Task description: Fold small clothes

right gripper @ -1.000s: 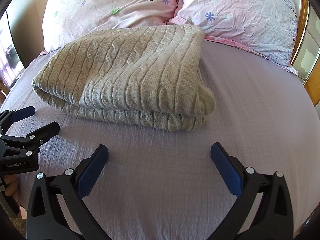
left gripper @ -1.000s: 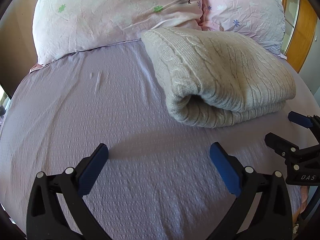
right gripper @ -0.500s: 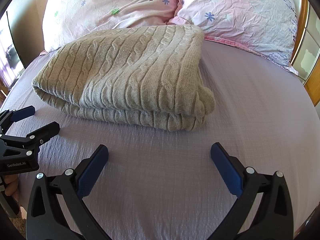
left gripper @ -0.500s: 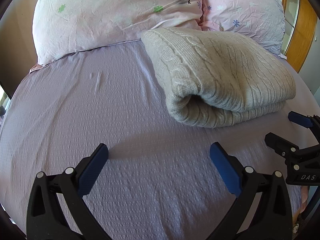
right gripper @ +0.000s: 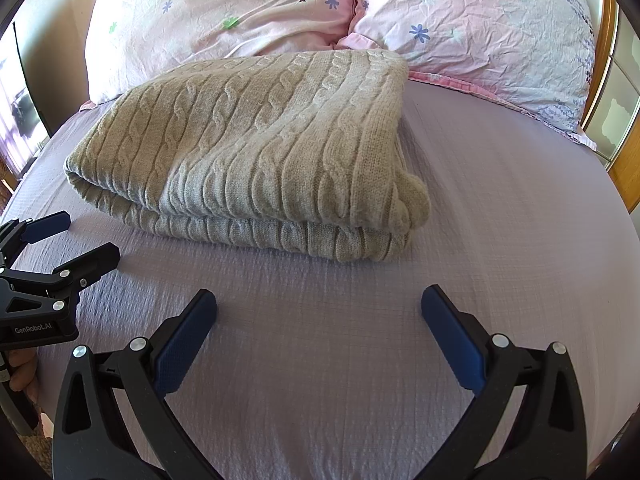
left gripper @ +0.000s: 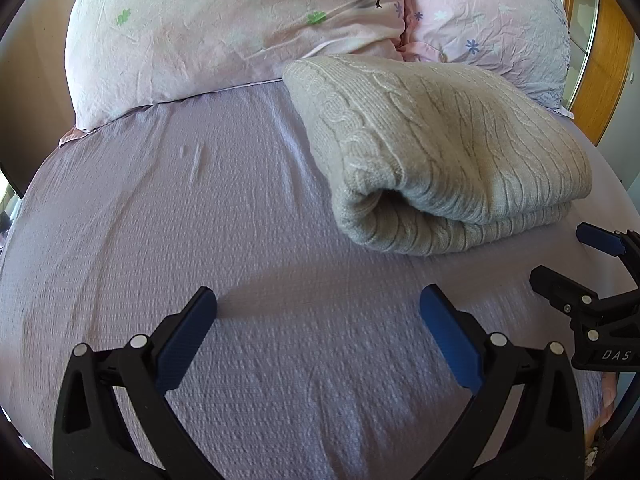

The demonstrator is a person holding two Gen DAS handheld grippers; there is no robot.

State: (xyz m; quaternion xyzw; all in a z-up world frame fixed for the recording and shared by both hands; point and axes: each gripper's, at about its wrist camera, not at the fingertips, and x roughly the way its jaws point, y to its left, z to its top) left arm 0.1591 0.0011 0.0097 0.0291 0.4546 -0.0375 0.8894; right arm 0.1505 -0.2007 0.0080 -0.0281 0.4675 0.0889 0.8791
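A beige cable-knit sweater (left gripper: pixel 440 152) lies folded in a thick stack on the lilac bedsheet (left gripper: pixel 200 208); it also shows in the right wrist view (right gripper: pixel 260 152). My left gripper (left gripper: pixel 318 320) is open and empty, low over the sheet, in front and left of the sweater. My right gripper (right gripper: pixel 319 320) is open and empty, just in front of the sweater's folded edge. Each gripper shows at the edge of the other's view: the right gripper (left gripper: pixel 576 256) and the left gripper (right gripper: pixel 76 240), both open.
Two pink floral pillows (right gripper: pixel 224 20) (right gripper: pixel 492 28) lean at the head of the bed, right behind the sweater. A wooden frame (left gripper: pixel 604 52) stands at the right. The bed's left edge drops off near a dark wall (left gripper: pixel 24 80).
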